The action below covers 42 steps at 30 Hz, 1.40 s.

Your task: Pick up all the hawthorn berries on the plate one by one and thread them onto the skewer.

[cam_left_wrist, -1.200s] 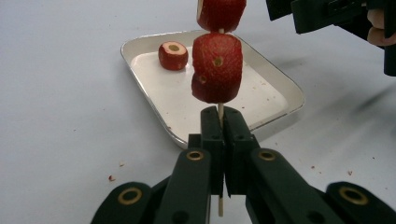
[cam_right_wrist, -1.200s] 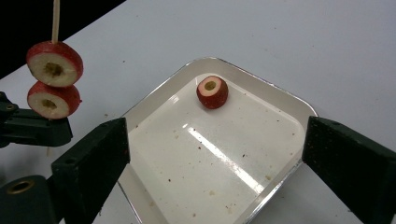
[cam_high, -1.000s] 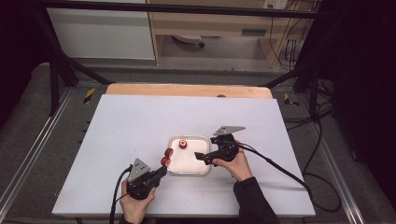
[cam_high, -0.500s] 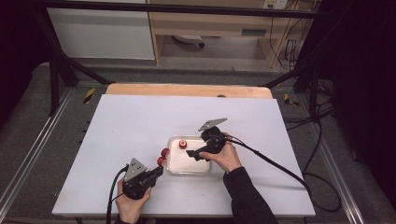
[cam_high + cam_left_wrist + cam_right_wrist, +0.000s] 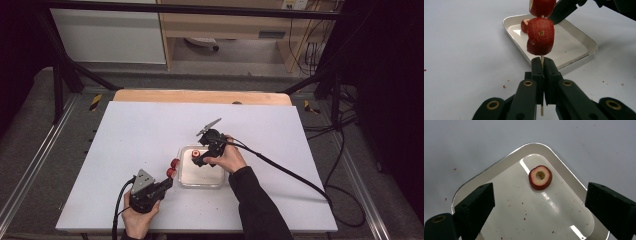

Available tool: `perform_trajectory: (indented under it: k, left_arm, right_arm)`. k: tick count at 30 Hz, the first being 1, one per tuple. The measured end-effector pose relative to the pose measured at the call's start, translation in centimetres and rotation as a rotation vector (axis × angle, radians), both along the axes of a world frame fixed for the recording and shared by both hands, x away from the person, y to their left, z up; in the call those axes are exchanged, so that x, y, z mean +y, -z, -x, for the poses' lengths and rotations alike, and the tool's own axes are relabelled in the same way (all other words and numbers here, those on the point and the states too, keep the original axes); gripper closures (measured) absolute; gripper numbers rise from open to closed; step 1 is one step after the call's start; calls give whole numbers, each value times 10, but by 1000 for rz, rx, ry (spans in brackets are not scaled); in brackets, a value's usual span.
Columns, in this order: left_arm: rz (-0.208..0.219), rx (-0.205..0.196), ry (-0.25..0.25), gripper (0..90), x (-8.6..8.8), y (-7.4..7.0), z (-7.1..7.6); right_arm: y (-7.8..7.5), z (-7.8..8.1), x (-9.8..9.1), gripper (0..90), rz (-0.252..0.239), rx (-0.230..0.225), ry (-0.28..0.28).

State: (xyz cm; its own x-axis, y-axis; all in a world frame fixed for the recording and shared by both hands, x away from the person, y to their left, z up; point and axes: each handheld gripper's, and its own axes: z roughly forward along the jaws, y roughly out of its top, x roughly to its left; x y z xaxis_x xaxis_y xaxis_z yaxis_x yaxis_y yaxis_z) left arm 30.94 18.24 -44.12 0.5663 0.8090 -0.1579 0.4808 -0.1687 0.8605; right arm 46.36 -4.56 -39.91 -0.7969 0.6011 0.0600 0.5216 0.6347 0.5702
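My left gripper (image 5: 168, 182) (image 5: 542, 65) is shut on a thin wooden skewer (image 5: 541, 59) that points up toward the tray. The skewer carries two red fruit pieces (image 5: 540, 36) (image 5: 173, 168), one above the other. My right gripper (image 5: 200, 159) (image 5: 541, 193) hangs open over a white tray (image 5: 202, 177) (image 5: 499, 168) (image 5: 574, 47), jaws wide apart. One red ring-shaped slice (image 5: 540, 177) (image 5: 196, 153) (image 5: 525, 25) with a hole in its middle lies flat near the tray's far corner, just ahead of the open jaws.
The tray sits near the middle of a white tabletop (image 5: 140, 135), which is speckled with small red crumbs. A wooden strip (image 5: 200, 96) runs along the far edge. Cables trail from both grippers toward the near and right sides.
The right gripper has moved left and away from the person, from the tray's right edge to over the slice. The left gripper with its skewer has barely shifted.
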Motion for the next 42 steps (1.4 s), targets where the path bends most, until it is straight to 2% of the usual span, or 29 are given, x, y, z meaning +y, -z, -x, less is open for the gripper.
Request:
perform_trajectory:
  k: [7, 8, 10, 14, 18, 27, 30, 37, 42]
  left_arm:
    - [-1, 3, 3, 881, 1, 0, 0]
    - [-1, 3, 3, 881, 1, 0, -1]
    - [-2, 2, 5, 881, 1, 0, -1]
    - [-2, 2, 6, 881, 1, 0, -1]
    - [-1, 4, 8, 881, 0, 0, -1]
    - [-3, 6, 12, 881, 0, 1, -1]
    - [-3, 7, 9, 881, 1, 1, -1]
    - [-5, 7, 12, 881, 1, 1, -1]
    - [-4, 9, 12, 881, 1, 2, -1]
  right_arm:
    - [3, -10, 10, 165, 10, 34, -4]
    - [4, -13, 14, 220, 14, 38, -9]
    - [6, -14, 15, 236, 1, 51, -7]
    - [12, -21, 20, 327, 42, 72, -5]
    - [14, -24, 23, 387, 36, 86, 13]
    - [20, -28, 28, 476, 73, 81, -8]
    - [23, -30, 27, 511, 108, 67, -35]
    - [25, -31, 27, 558, 105, 71, -58]
    - [25, -31, 28, 601, 96, 80, -50]
